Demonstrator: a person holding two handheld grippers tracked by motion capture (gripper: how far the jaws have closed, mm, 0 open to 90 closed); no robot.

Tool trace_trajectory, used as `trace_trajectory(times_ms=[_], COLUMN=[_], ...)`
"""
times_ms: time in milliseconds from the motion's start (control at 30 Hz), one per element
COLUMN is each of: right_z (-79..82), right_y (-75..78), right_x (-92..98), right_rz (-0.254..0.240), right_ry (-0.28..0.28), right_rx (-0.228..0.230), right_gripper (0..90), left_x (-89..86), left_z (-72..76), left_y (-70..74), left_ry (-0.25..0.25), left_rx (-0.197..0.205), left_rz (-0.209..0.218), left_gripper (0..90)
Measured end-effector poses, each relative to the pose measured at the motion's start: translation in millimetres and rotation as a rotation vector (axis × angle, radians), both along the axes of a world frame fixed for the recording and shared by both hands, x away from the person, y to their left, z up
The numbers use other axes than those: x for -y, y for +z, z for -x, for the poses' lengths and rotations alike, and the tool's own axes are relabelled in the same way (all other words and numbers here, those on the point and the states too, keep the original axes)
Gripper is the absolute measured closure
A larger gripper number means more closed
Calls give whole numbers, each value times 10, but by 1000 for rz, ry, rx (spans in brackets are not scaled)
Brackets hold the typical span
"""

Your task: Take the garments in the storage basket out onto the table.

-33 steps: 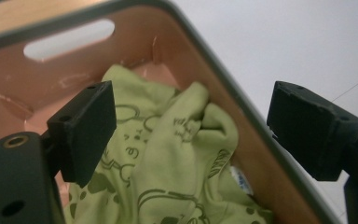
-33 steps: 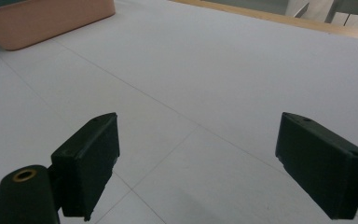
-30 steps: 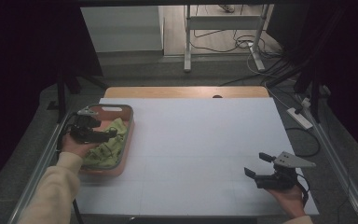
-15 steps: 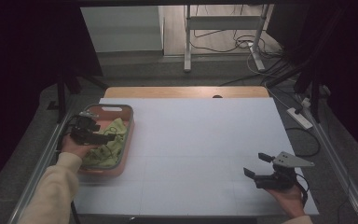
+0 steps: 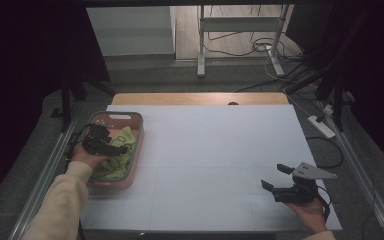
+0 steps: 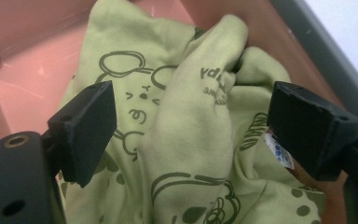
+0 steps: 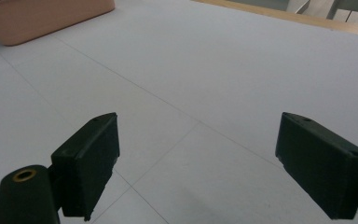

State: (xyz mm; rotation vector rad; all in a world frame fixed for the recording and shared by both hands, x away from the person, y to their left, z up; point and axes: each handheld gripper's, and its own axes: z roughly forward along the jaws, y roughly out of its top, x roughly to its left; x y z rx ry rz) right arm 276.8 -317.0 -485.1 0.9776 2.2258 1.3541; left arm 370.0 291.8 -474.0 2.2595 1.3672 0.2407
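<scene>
**Left claw spread over the cloth in the bin**

While the left claw (image 6: 191, 121) hangs inside the pink bin (image 6: 37, 56), its two jaws stand wide apart with nothing clamped between them. The green cloth (image 6: 186, 140) lies bunched directly below and between the jaws, a raised fold running up the middle of the gap; in the left gripper view neither jaw can be seen pressing into it. A white label on the cloth peeks out just beside the right-hand jaw. Dark printed outlines and small letters cover the fabric.

In the high view the left claw (image 5: 111, 146) sits over the bin (image 5: 138, 131), which rests on the desk (image 5: 220, 145) at its left edge; the cloth (image 5: 125, 150) is its sole visible content and covers most of the floor.

The right claw (image 5: 274, 176) is released too, jaws spread, low over bare desk near the right front corner, well apart from the bin. Ahead of the right claw (image 7: 196, 158) the desk (image 7: 223, 60) runs on, with the bin (image 7: 46, 16) far off to its left.
</scene>
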Motion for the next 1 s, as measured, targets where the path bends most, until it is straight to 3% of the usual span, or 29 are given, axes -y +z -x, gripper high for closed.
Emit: trace_trajectory(times_ms=[567, 1000], right_z=[-3, -3], right_y=[-6, -8], right_x=[-3, -5], right_rz=[-7, -3], right_ry=[1, 3], right_rx=[-8, -9], right_gripper=[137, 137], left_x=[-24, 19], left_z=[-92, -141], left_y=[-142, -252], left_ry=[21, 8], left_rx=[-62, -105], left_rz=[-54, -104], left_gripper=[157, 151])
